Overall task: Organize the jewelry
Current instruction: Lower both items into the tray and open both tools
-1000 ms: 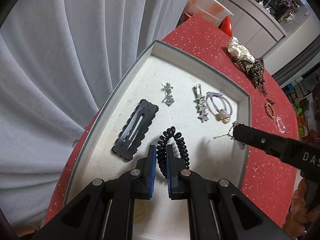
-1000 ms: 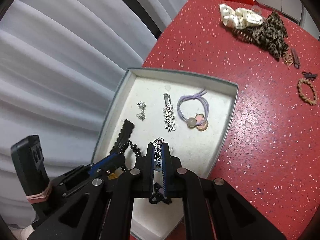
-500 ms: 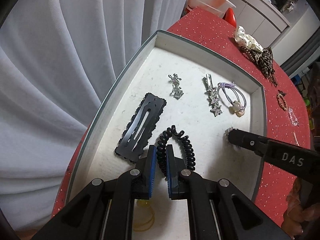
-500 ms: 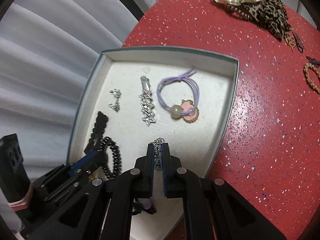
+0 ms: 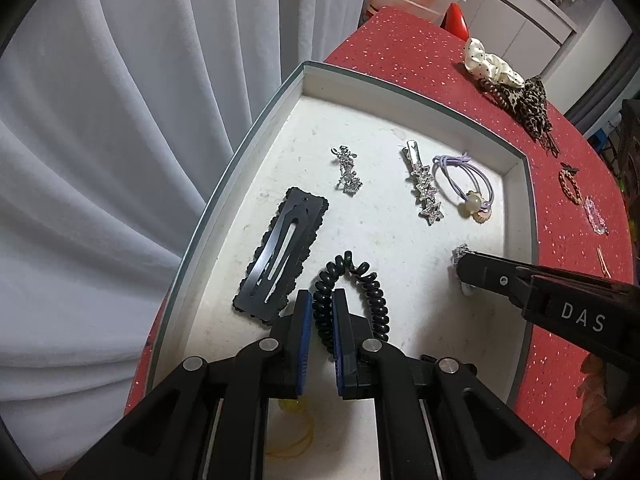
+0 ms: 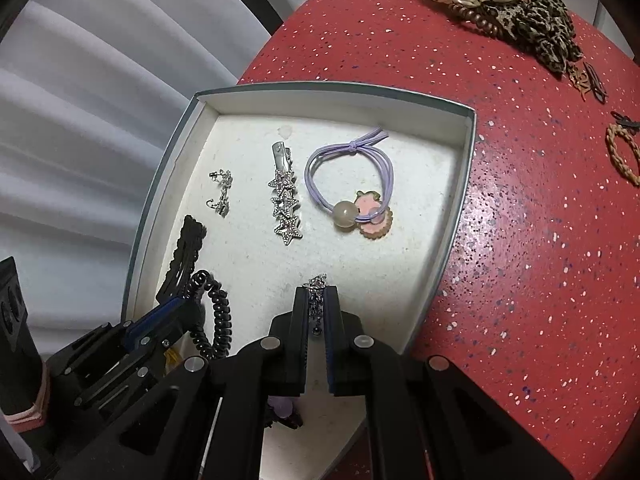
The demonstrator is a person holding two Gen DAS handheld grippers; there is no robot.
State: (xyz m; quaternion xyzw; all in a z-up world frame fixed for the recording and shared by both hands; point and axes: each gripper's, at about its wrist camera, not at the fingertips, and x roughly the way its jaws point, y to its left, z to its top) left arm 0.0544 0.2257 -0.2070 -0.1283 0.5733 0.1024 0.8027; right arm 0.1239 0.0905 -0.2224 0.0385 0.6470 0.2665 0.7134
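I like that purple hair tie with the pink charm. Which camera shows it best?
The right wrist view: the purple hair tie lies large and unobstructed in the box, with knot, bead and charm clear. In the left wrist view it looks smaller, farther off, its charm hard to make out.

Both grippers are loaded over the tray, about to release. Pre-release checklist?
1. Left gripper shut on black coil hair tie: ok.
2. Right gripper shut on silver chain piece: ok.
3. Both loads inside the tray: ok.
4. Bare tray floor ahead of the right gripper, apart from star clip and purple hair tie: ok.
5. Coil clear of black snap clip: cannot tell.
6. Chain touching the floor: cannot tell.
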